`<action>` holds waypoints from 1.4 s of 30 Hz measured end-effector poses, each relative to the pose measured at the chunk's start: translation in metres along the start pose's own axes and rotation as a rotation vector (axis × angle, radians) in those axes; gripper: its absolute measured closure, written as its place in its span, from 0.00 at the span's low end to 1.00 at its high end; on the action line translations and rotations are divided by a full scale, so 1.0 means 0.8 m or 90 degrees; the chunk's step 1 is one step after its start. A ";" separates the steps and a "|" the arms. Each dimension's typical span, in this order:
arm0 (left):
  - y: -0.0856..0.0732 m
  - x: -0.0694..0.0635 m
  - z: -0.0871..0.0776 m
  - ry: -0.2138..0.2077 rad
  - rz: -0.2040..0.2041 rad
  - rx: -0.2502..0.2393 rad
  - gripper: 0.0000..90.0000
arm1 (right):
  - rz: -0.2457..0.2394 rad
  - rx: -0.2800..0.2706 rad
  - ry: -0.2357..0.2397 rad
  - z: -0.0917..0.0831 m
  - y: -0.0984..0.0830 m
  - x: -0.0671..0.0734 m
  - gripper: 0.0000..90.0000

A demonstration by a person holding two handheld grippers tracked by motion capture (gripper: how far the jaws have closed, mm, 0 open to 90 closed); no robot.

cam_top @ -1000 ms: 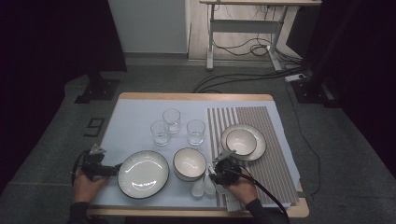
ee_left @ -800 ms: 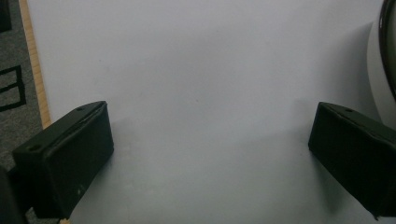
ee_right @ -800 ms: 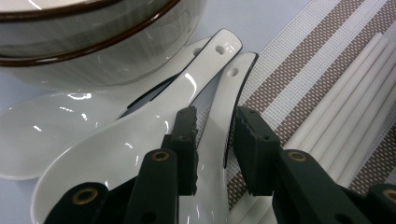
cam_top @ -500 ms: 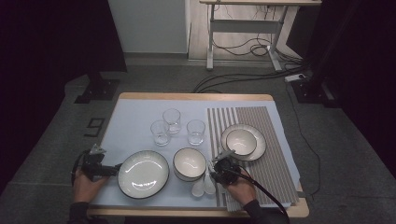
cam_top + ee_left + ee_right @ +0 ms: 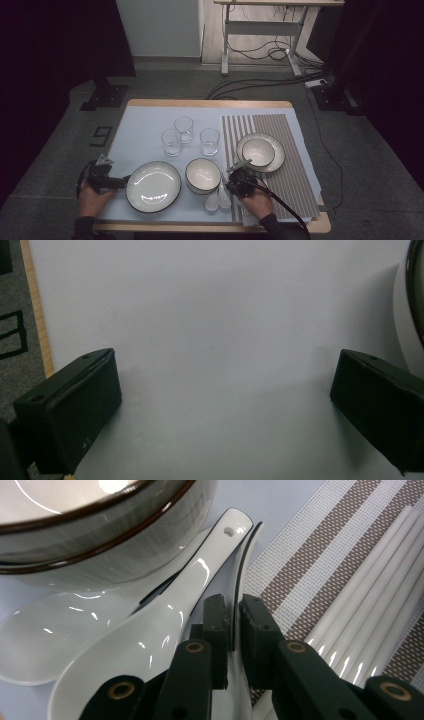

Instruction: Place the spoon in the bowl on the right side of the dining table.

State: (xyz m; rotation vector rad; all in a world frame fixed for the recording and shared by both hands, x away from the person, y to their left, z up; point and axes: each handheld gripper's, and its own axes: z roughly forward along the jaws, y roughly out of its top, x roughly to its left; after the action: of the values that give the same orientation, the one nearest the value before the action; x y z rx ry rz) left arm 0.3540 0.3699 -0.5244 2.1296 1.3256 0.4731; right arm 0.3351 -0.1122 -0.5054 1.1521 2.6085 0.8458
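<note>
Table-setting looks barely begun: right gripper (image 5: 232, 625) pinches a spoon (image 5: 239, 645) edge at bench 5 o'clock, left gripper (image 5: 225, 405) wide, empty at 8 o'clock.

The left gripper (image 5: 121, 179) was held low with jaws spread wide. The right gripper (image 5: 232, 622) was held with jaws nearly closed, hand (image 5: 257, 202) behind.

Glasses: three clear tumblers (image 5: 191, 135) clustered mid-table.
Floor: grey carpet (image 5: 60, 150), cables (image 5: 260, 85) trailing.
Background: desk frame (image 5: 260, 35) beyond the table.
</note>
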 end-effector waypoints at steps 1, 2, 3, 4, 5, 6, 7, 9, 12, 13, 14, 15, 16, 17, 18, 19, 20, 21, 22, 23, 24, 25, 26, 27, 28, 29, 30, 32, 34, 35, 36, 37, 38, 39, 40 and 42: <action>0.000 0.000 0.000 0.000 0.000 0.000 0.00 | 0.000 -0.002 0.003 0.000 0.000 0.000 0.93; 0.000 0.000 0.000 0.000 0.000 0.000 0.00 | 0.002 -0.002 0.003 -0.001 0.001 0.000 0.93; 0.000 0.000 0.000 0.000 0.000 0.000 0.00 | 0.000 -0.002 0.002 -0.001 0.001 0.001 0.93; 0.000 0.000 0.000 0.000 0.000 0.000 0.00 | -0.003 -0.003 0.001 -0.001 0.001 0.002 0.93; 0.000 0.000 0.000 0.000 0.000 0.000 0.00 | -0.004 -0.003 0.001 -0.001 0.002 0.002 0.94; 0.000 0.000 0.000 0.000 0.000 0.000 0.00 | -0.005 -0.003 0.001 -0.001 0.002 0.002 0.94; 0.000 0.000 0.000 0.000 0.000 0.000 0.00 | -0.004 -0.003 0.002 -0.001 0.002 0.002 0.94; 0.000 0.000 0.000 0.000 0.000 0.000 0.00 | -0.003 -0.003 0.004 -0.001 0.002 0.002 0.94; 0.000 0.000 0.000 0.000 0.000 0.000 0.00 | -0.005 -0.005 0.006 -0.003 0.003 0.002 0.94; 0.000 0.000 0.000 0.000 0.000 0.000 0.00 | -0.005 -0.008 0.006 -0.005 0.003 0.002 0.94; 0.000 0.000 0.000 0.000 0.000 0.000 0.00 | -0.005 -0.010 0.007 -0.006 0.004 0.002 0.94; 0.000 0.000 0.000 0.000 0.000 0.000 0.00 | -0.005 -0.012 0.007 -0.008 0.004 0.001 0.94; 0.000 0.000 0.000 0.000 0.000 0.000 0.00 | -0.004 -0.014 0.005 -0.010 0.005 0.001 0.94; 0.000 0.000 0.000 0.000 0.000 0.000 0.00 | -0.008 -0.016 0.003 -0.011 0.006 0.001 0.94; 0.000 0.000 0.000 0.000 0.000 0.000 0.00 | -0.013 -0.017 0.001 -0.013 0.006 0.001 0.94; 0.000 0.000 0.000 0.000 0.000 0.000 0.00 | -0.014 -0.018 -0.002 -0.015 0.007 0.001 0.94; 0.000 0.000 0.000 0.000 0.000 0.000 0.00 | -0.016 -0.018 -0.004 -0.017 0.007 0.001 0.94; 0.000 0.000 0.000 0.000 0.000 0.000 0.00 | -0.018 -0.022 -0.007 -0.019 0.007 0.001 0.94; 0.000 0.000 0.000 0.000 0.000 0.000 0.00 | -0.021 -0.023 -0.009 -0.021 0.008 0.000 0.94; 0.000 0.000 0.000 0.000 0.000 0.000 0.00 | -0.022 -0.025 -0.012 -0.023 0.008 -0.001 0.94; 0.000 0.000 0.000 0.000 0.000 0.000 0.00 | -0.022 -0.026 -0.014 -0.024 0.009 -0.001 0.94; 0.000 0.000 0.000 0.000 0.000 0.000 0.00 | -0.023 -0.025 -0.016 -0.027 0.009 -0.002 0.94; 0.000 0.000 0.000 0.000 0.000 0.000 0.00 | -0.025 -0.027 -0.019 -0.030 0.009 -0.003 0.94; 0.000 0.000 0.000 0.000 0.000 0.000 0.00 | -0.025 -0.029 -0.023 -0.032 0.010 -0.004 0.94; 0.000 0.000 0.000 0.000 0.000 0.000 0.00 | -0.026 -0.030 -0.023 -0.034 0.010 -0.004 0.94; 0.000 0.000 0.000 0.000 0.000 0.000 0.00 | -0.028 -0.032 -0.027 -0.038 0.011 -0.006 0.94; 0.000 0.000 0.000 0.000 0.000 0.000 0.00 | -0.027 -0.033 -0.029 -0.041 0.012 -0.007 0.94; 0.000 0.000 0.000 0.000 0.000 0.000 0.00 | -0.025 -0.036 -0.030 -0.045 0.012 -0.011 0.94; 0.000 0.000 0.000 0.000 0.000 0.000 0.00 | -0.022 -0.034 -0.034 -0.049 0.012 -0.014 0.94; 0.000 0.000 0.000 0.000 0.000 0.000 0.00 | -0.021 -0.034 -0.031 -0.051 0.012 -0.016 0.94; 0.000 0.000 0.000 0.000 0.000 0.000 0.00 | -0.019 -0.036 -0.030 -0.052 0.012 -0.018 0.94; 0.000 0.000 0.000 0.000 0.000 0.000 0.00 | -0.017 -0.038 -0.028 -0.054 0.012 -0.019 0.94; 0.000 0.000 0.000 0.000 0.000 0.000 0.00 | -0.014 -0.041 -0.027 -0.056 0.012 -0.021 0.94; 0.000 0.000 0.000 0.000 0.000 0.000 0.00 | -0.013 -0.041 -0.025 -0.057 0.012 -0.022 0.94; 0.000 0.000 0.000 0.000 0.001 0.001 0.00 | -0.011 -0.042 -0.026 -0.059 0.012 -0.024 0.94; 0.000 0.000 0.000 0.000 0.001 0.001 0.00 | -0.010 -0.043 -0.030 -0.062 0.013 -0.026 0.94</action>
State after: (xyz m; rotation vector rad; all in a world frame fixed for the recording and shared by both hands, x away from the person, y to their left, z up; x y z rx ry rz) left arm 0.3541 0.3700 -0.5243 2.1318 1.3249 0.4729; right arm 0.3378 -0.1429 -0.4605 1.1175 2.5279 0.8857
